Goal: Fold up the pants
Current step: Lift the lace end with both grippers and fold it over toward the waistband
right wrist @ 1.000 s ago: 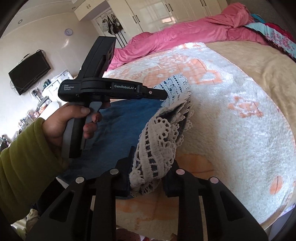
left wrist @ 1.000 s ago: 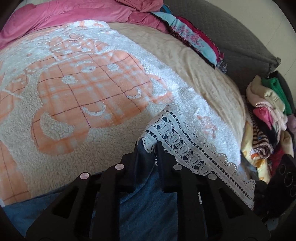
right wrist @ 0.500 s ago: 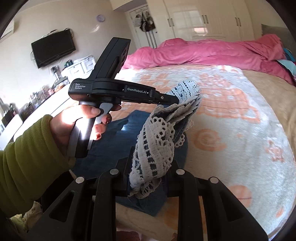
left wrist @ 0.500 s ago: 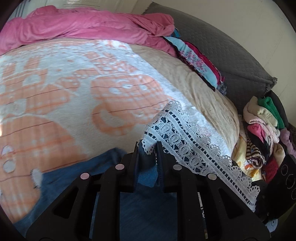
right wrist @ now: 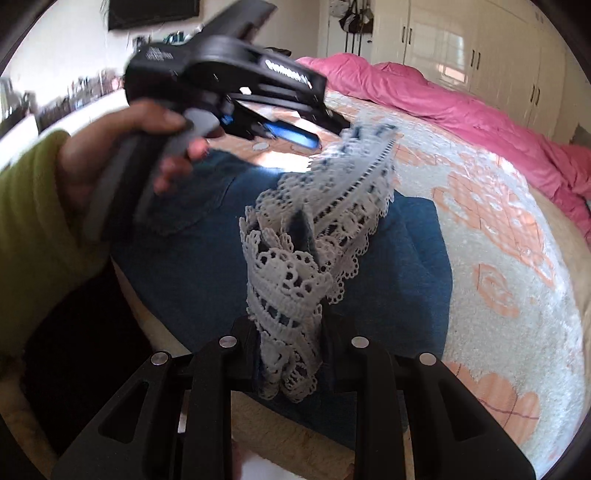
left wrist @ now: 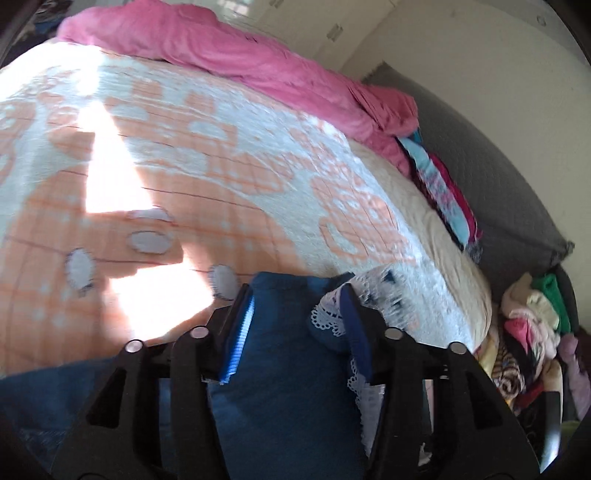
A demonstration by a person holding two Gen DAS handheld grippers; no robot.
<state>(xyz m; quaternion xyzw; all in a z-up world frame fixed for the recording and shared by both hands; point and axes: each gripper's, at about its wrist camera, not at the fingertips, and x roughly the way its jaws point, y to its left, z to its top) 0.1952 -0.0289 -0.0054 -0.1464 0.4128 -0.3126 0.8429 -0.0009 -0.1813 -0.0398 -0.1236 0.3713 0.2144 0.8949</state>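
Note:
The pants are blue denim [right wrist: 207, 258] with white lace hems [right wrist: 295, 269], lying on the bed's orange-and-white blanket [right wrist: 498, 258]. My right gripper [right wrist: 290, 332] is shut on the bunched lace hem and holds it up over the denim. My left gripper [left wrist: 295, 314] is open with the denim [left wrist: 284, 369] lying between its spread jaws and a bit of lace [left wrist: 328, 314] against the right finger. In the right wrist view the left gripper [right wrist: 314, 136] is held by a hand in a green sleeve, just left of the raised lace.
A pink duvet [left wrist: 229, 55] lies along the far side of the bed. A grey headboard [left wrist: 509, 206] and a pile of mixed clothes [left wrist: 532, 332] are at the right. White wardrobes [right wrist: 480, 55] and a wall TV [right wrist: 151, 11] stand beyond.
My left gripper has opened and let go of the lace hem. Both grippers swung across the bed; the denim now lies folded under the raised lace.

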